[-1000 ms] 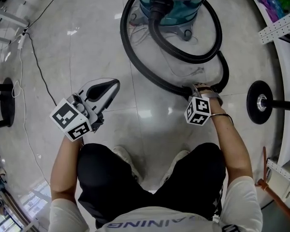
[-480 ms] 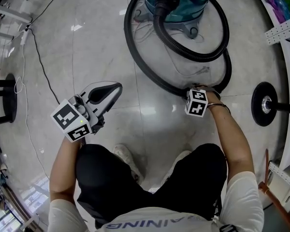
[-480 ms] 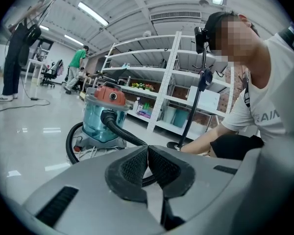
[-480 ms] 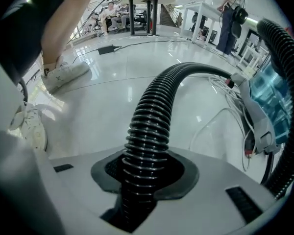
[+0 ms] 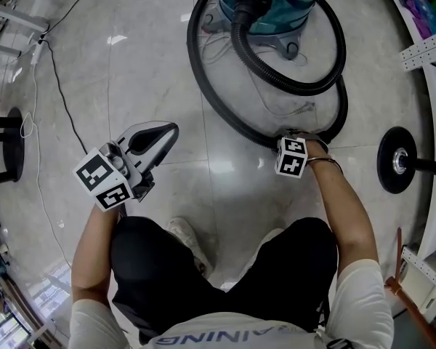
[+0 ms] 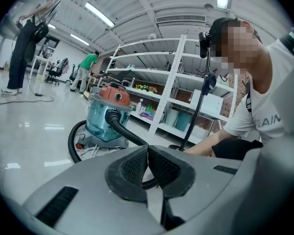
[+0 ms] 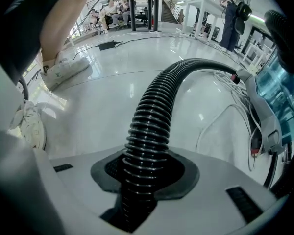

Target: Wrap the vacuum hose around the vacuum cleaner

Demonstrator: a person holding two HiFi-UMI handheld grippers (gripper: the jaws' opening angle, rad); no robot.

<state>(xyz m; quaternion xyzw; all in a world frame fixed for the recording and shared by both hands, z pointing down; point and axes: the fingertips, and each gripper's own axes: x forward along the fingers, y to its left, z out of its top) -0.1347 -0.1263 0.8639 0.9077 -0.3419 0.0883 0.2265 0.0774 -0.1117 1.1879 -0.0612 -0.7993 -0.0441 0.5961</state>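
We had the right gripper (image 7: 146,173) pinching the ribbed hose (image 7: 159,106), which looked light and springy, best gripped on its ribs. The left gripper (image 6: 147,168) was pressed together, empty.

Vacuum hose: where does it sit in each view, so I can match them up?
Head view: vacuum hose loops on the floor, top centre.
Left gripper view: vacuum hose left of centre, passing behind the jaws.
Right gripper view: vacuum hose dead centre, clamped in the right gripper.
Shared landmark: vacuum cleaner, top centre, left of centre, right edge respectively.
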